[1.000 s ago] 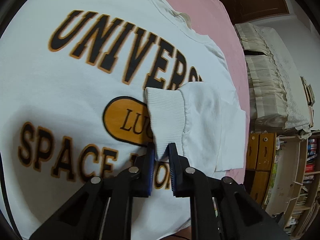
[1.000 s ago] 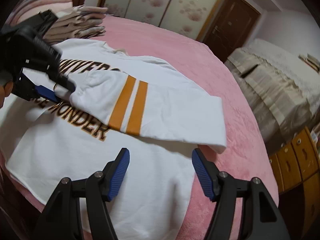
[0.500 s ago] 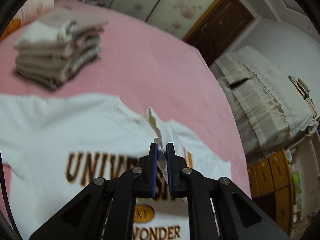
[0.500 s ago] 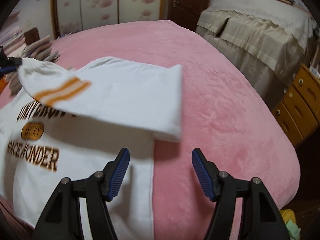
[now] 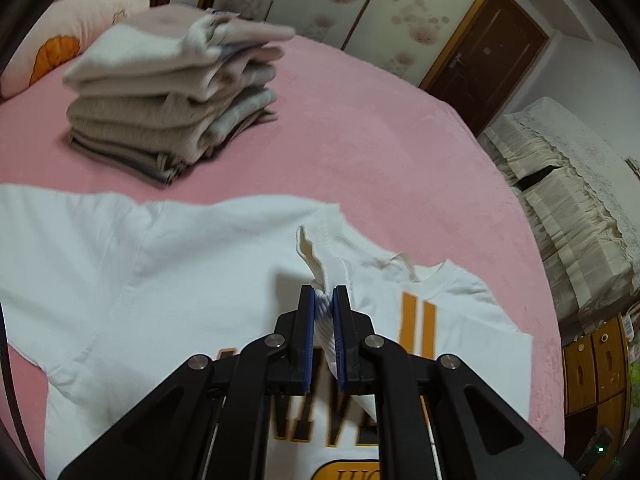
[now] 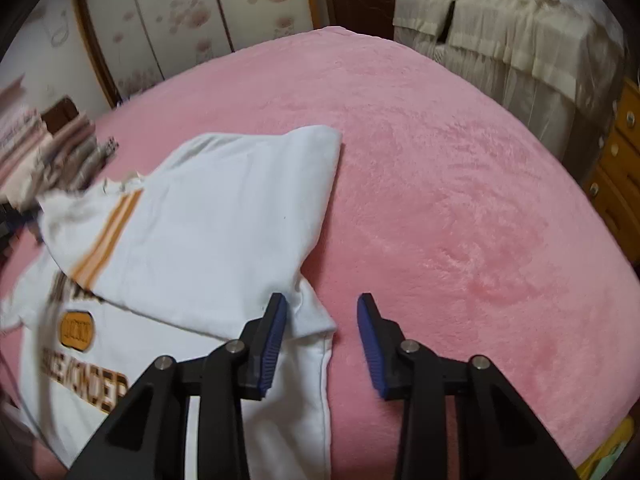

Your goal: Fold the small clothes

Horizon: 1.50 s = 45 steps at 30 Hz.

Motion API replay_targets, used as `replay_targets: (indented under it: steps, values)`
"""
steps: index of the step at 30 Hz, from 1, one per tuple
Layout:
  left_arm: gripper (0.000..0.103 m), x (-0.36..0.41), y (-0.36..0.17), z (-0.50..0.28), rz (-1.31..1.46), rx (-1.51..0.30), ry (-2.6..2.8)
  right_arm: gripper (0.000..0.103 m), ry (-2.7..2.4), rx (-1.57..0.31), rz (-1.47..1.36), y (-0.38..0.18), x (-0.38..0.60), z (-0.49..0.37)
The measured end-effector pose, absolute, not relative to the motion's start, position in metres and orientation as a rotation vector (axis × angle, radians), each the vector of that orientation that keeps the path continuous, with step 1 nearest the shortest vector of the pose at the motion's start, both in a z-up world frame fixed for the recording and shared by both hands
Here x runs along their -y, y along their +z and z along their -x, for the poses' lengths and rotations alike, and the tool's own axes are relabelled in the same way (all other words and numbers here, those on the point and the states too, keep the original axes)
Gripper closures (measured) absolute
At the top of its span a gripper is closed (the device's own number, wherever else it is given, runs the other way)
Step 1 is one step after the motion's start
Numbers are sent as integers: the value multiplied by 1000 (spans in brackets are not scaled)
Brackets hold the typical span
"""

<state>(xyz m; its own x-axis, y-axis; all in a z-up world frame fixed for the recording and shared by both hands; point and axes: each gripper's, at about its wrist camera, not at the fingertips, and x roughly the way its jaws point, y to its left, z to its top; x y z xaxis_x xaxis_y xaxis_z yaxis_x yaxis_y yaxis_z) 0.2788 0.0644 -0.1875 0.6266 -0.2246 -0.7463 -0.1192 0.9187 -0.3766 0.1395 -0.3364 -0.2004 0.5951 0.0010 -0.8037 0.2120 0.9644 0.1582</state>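
Observation:
A white sweatshirt (image 5: 160, 264) with black-and-orange lettering lies flat on the pink bed (image 5: 360, 140). My left gripper (image 5: 323, 304) is shut on the ribbed cuff (image 5: 316, 268) of its orange-striped sleeve, held above the chest near the collar. The sweatshirt (image 6: 224, 216) also shows in the right wrist view, its sleeve folded across the body. My right gripper (image 6: 322, 312) is open and empty, over the shirt's right side edge where it meets the bed (image 6: 460, 200).
A stack of folded clothes (image 5: 172, 96) sits on the bed beyond the sweatshirt. A pillow (image 5: 60, 40) lies at the far left. A covered piece of furniture (image 6: 512, 40) and wooden drawers (image 6: 620, 152) stand to the right of the bed.
My left gripper has carried the sleeve cuff from the chest print up toward the collar. My right gripper has swung right, to the shirt's side edge, still open.

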Motion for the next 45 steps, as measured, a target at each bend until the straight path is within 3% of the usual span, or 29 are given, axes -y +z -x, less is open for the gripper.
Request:
replay_targets:
  steps: [5,8,14,19,27,32,45]
  values:
    - [96,-80,-213,-274,459,-940,-30,67,-98,-953,-250,-206,337,-141]
    - [96,-86,-223,-271,483,-958,-31,82,-48,-970,-273,-211,337,-147]
    - [96,-87,-230,-272,473,-969,-36,92,-17,-967,-349,-215,346,-146]
    - [95,-85,-239,-271,469,-977,-14,94,-60,-916,-432,-213,348,-126]
    - [93,-88,-251,-269,462,-977,-4,90,-126,-933,-443,-208,343,-134]
    - [92,-88,-251,-271,456,-978,-8,74,-106,-906,-409,-187,353,-168]
    - [91,-87,-254,-268,453,-967,-7,73,0,-1005,-538,-219,405,-285]
